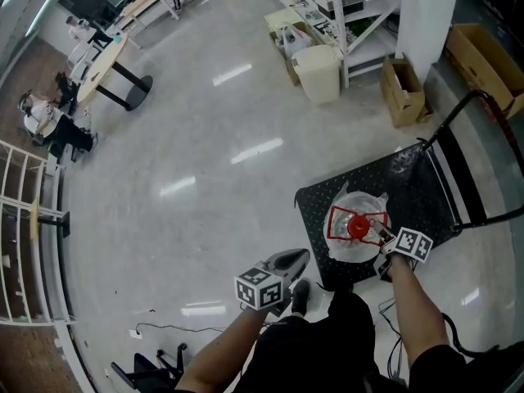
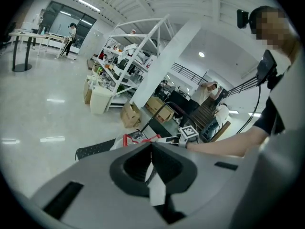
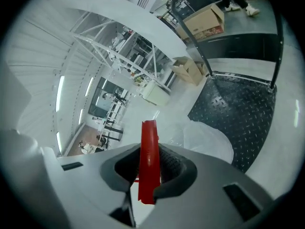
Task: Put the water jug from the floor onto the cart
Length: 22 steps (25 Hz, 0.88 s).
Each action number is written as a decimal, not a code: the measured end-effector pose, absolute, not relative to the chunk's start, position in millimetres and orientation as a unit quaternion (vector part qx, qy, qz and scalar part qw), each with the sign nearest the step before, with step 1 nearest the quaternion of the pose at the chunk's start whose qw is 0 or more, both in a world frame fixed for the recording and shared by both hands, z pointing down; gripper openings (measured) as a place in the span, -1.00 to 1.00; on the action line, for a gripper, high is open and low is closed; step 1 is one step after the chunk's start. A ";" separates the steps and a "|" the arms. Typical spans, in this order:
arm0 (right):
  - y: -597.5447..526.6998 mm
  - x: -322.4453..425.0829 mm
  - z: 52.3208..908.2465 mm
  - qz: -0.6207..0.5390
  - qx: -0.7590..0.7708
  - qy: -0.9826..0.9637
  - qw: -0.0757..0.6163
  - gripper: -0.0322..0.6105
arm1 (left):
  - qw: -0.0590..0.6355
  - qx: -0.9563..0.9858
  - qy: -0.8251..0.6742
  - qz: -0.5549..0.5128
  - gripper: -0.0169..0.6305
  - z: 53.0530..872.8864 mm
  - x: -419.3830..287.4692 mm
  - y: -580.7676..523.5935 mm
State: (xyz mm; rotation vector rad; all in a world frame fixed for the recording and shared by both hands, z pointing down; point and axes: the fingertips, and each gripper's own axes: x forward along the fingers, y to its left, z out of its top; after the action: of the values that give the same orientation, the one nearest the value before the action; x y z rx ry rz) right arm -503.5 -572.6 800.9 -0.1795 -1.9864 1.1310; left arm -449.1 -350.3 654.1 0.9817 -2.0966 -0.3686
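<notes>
Over the near corner of the cart, the water jug is basically where it needs to be: clear body, red cap, low against the black checker-plate deck. I honestly can't tell whether its base is fully down or hanging just above.

The right tongs are pinching the jug's red handle, with the strap standing on edge between the pads. Makes sense, since that handle is about the only thing on a fat, slippery bottle that narrow pads can hold. Carrying from the top also keeps the jug upright.

The left tongs are pressed together with nothing in them, parked back by the person's legs above the floor — out of the way, since this is a one-handle carry.

The jug is at the end away from the push bar, probably just because that edge is closest to the person. My guess is the weight should be fully on the deck before letting go — it's near the edge and could tip off.
</notes>
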 end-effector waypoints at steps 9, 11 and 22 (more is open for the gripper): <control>-582.8 -497.3 802.5 0.385 -0.038 -0.826 0.410 -0.34 | 0.373 0.405 -0.823 -0.137 -0.94 638.4 -448.5 -344.0; -588.6 -495.2 790.9 0.369 -0.031 -0.835 0.407 -0.23 | 0.362 0.416 -0.823 -0.136 -0.94 629.6 -450.1 -341.5; -606.4 -460.0 630.7 0.306 -0.010 -0.911 0.278 -0.23 | 0.256 0.519 -0.809 -0.102 -0.94 543.3 -455.6 -354.4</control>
State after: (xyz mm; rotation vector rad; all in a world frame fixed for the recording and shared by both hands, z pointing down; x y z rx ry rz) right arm -460.0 -606.4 630.7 -0.0256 -2.4443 0.8220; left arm -455.6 -354.4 543.3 1.4077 -2.1963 -0.2762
